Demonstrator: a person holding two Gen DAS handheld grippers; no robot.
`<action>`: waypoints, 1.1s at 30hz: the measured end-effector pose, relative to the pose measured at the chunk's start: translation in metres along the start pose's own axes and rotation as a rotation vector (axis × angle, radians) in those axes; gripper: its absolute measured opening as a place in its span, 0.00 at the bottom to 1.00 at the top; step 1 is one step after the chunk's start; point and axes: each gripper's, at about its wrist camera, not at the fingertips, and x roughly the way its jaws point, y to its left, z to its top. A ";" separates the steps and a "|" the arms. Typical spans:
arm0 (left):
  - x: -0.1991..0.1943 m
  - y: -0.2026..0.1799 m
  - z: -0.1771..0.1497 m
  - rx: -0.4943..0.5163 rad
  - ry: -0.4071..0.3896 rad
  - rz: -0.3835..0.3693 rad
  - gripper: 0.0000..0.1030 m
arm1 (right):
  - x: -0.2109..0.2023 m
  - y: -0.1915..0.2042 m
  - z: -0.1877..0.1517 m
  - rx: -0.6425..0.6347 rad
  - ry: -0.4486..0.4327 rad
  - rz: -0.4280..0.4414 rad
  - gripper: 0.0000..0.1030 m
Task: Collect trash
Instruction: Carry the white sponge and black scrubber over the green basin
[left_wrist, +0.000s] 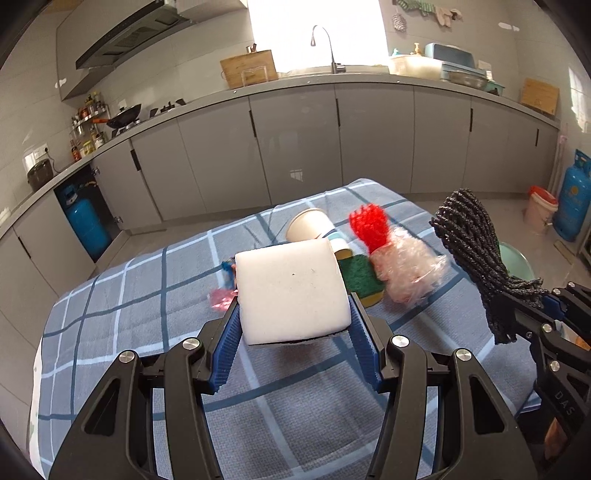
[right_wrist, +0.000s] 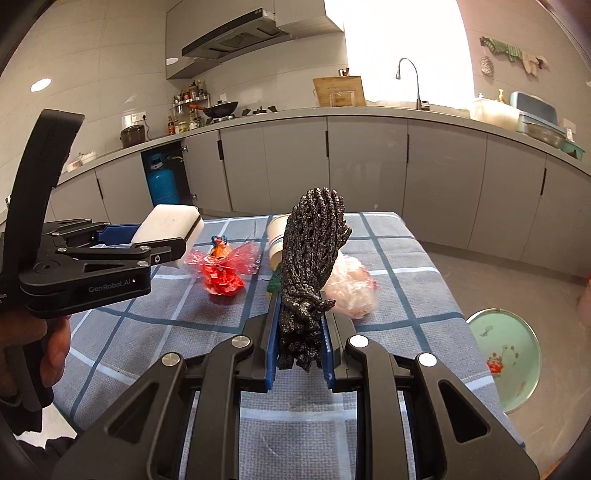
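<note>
Foam and yarn, both lifted above the tabletop (right_wrist: 388, 258).
My left jaws squeeze the soft white sponge (left_wrist: 291, 291) by its sides; my right jaws clench the limp dark yarn bundle (right_wrist: 314, 258) at its knot.

A kitchen is showing behind a table (left_wrist: 110, 314) wearing a blue checked cloth. Grey cabinets (left_wrist: 295, 147) are running along the far wall under a grey counter (right_wrist: 369, 110). A bright window (left_wrist: 314, 33) is glowing above the tap (left_wrist: 325, 48). A range hood (right_wrist: 236, 37) is hanging over the stove. Pale tiles are covering the floor (right_wrist: 498, 266).
</note>
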 end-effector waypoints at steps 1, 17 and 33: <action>0.000 -0.003 0.002 0.005 -0.006 -0.006 0.54 | -0.001 -0.003 0.001 0.005 -0.001 -0.005 0.20; 0.003 -0.064 0.037 0.106 -0.066 -0.129 0.54 | -0.012 -0.061 0.004 0.094 -0.021 -0.107 0.20; 0.016 -0.142 0.073 0.192 -0.126 -0.268 0.54 | -0.027 -0.143 -0.005 0.203 -0.034 -0.270 0.20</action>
